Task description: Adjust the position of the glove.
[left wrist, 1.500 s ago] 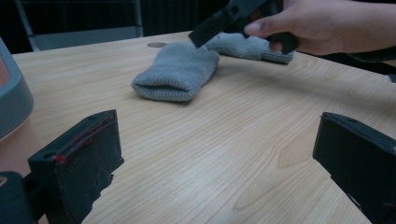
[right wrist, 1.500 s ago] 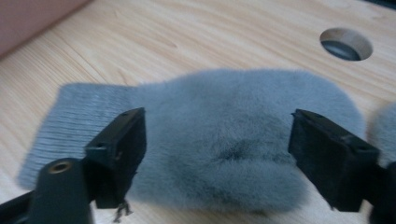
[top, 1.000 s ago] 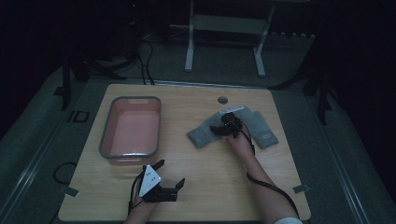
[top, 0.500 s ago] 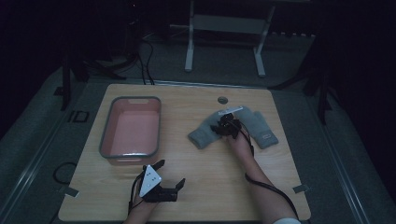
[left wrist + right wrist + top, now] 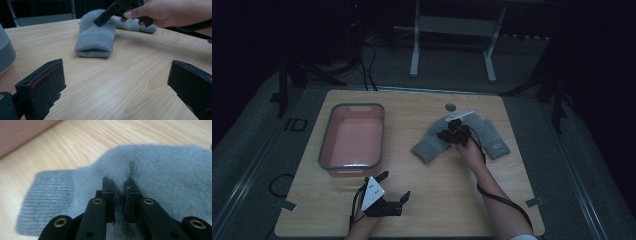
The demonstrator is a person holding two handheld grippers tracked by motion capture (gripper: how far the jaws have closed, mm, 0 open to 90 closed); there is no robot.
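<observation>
Two grey knit mittens lie on the wooden table (image 5: 452,200), one (image 5: 428,146) angled left, the other (image 5: 493,139) to its right. My right gripper (image 5: 451,134) points down onto the left mitten (image 5: 162,170). Its jaws have just been closing, and the right gripper (image 5: 119,185) is now shut on a pinched fold of the fabric. In the left gripper view that mitten (image 5: 95,37) lies flat with the right gripper (image 5: 105,16) and hand on top. My left gripper (image 5: 395,185) rests open near the front edge, and the left gripper (image 5: 120,82) holds nothing.
A pink bin with a grey rim (image 5: 328,150) stands at the left of the table, its wall (image 5: 5,52) close beside my left jaw. A small dark disc (image 5: 450,107) lies near the far edge. A metal stand (image 5: 452,30) sits on the floor beyond.
The right gripper has edged slightly left and down onto the left mitten. The left gripper has not moved.
</observation>
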